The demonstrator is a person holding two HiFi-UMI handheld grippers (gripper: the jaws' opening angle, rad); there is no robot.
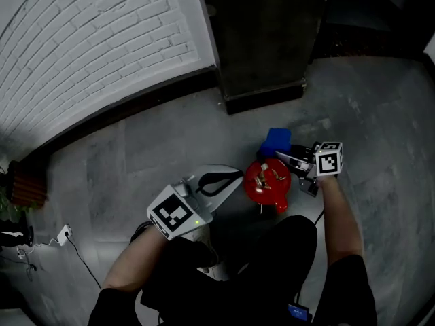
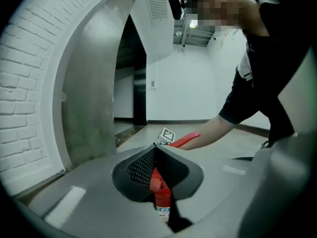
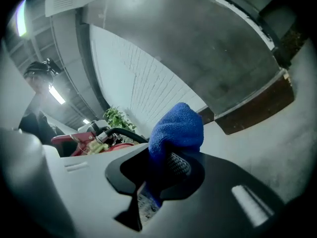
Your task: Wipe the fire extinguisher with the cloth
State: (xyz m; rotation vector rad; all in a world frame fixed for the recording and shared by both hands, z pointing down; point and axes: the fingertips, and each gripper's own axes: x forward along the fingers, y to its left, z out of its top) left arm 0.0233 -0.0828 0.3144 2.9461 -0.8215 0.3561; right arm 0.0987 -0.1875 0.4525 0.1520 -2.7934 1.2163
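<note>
Wiping seems ready to begin. Head view: the fire extinguisher (image 1: 267,182) stands upright on the floor (image 1: 136,155) just in front of the person. The right gripper (image 1: 285,155) is beside its top with the blue cloth (image 1: 276,140) bunched in its jaws, and the left gripper (image 1: 233,177) is close on the other side. Left gripper view: the jaws are shut and empty, and the red body shows beyond them. Resting them against the cylinder would probably steady it. Right gripper view: the pads (image 3: 178,165) clamp the cloth. Its free fold should meet the extinguisher's top in firm, slow strokes.
</note>
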